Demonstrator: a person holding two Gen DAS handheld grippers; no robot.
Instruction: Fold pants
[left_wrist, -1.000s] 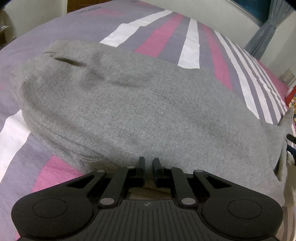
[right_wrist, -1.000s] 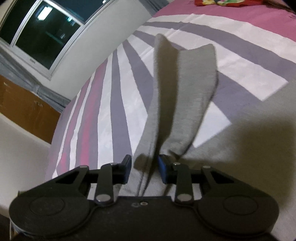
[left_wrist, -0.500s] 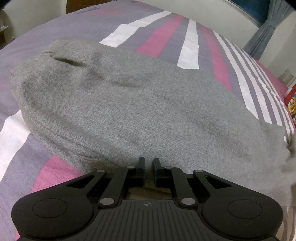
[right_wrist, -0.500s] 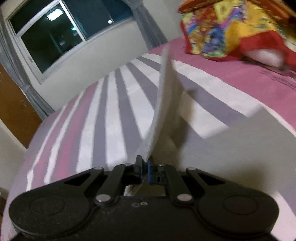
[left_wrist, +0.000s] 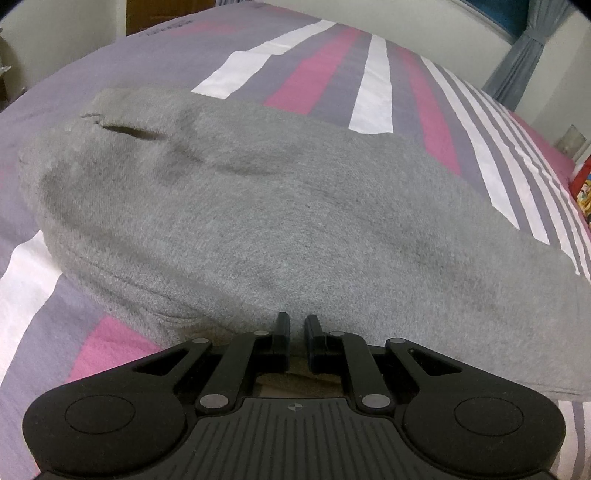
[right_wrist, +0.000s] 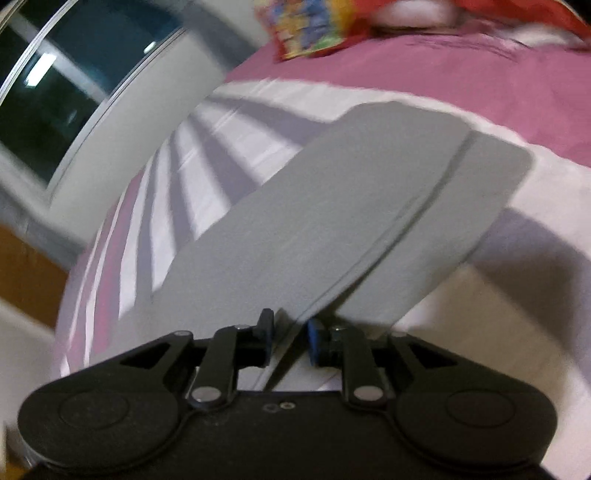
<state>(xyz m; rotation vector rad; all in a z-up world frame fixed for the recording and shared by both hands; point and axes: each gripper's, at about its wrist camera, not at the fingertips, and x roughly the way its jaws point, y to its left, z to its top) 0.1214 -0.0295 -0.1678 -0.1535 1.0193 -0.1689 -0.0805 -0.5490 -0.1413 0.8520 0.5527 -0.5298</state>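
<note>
— Where do the pants lie?
— Spread on the bed, just ahead of the left tongs.
— And on the right?
— The legs reach out from the right tongs; a blanket lies behind them, a window to the left.

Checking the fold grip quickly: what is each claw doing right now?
Left claw: shut on the grey pants.
Right claw: jaws just widened slightly; pants' leg end between them, grip unclear.

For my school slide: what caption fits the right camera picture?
Right gripper carries grey pants above striped bed.
</note>
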